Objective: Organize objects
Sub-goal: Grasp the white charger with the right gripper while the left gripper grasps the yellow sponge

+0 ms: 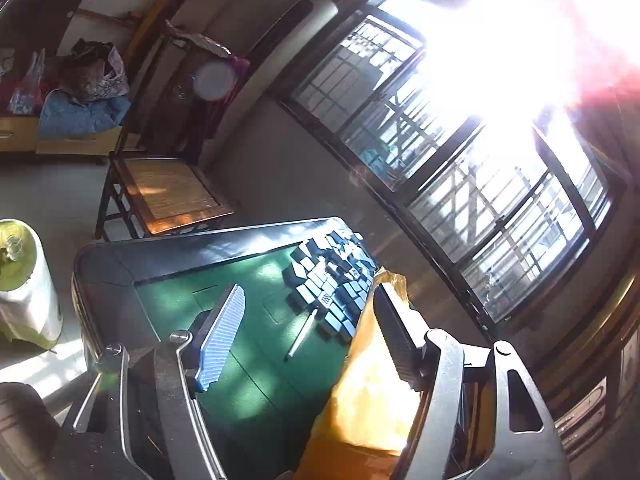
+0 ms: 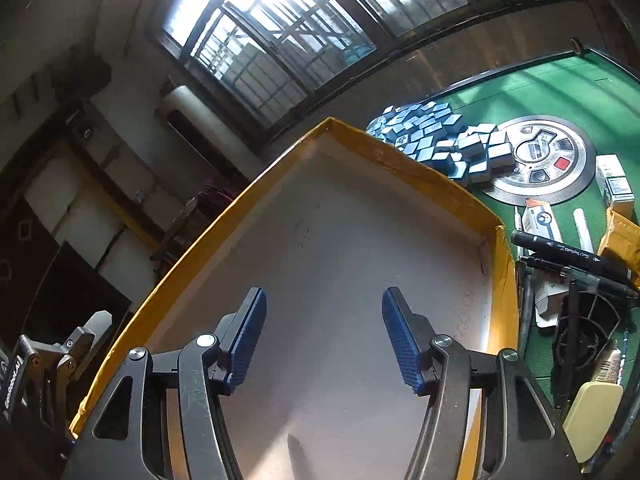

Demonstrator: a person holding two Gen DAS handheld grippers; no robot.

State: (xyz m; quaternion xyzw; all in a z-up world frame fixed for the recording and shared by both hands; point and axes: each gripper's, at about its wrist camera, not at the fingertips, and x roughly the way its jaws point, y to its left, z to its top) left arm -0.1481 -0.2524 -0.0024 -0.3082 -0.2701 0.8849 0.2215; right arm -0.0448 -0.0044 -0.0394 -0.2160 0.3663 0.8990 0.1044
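A shallow yellow cardboard box [image 2: 436,184] with a bare white floor lies tilted at the edge of the green mahjong table [image 2: 560,92]. My right gripper [image 2: 324,292] hangs open over that floor with nothing between its blue pads. My left gripper [image 1: 311,292] is open too. The box's yellow wall [image 1: 368,380] lies along the inner side of its right finger [image 1: 396,336], and the left pad [image 1: 222,336] stands well clear of it. A heap of blue-and-white mahjong tiles [image 2: 440,140] sits just beyond the box. Black markers [image 2: 568,256] lie to the right of the box.
Right of the box lie a white pen [image 2: 582,230], small cartons [image 2: 616,180], a black fan-like thing [image 2: 588,328] and a cream block [image 2: 592,416]. A metal disc [image 2: 548,156] sits in the table's middle. A wooden chair [image 1: 168,192] stands past the far edge, below barred windows.
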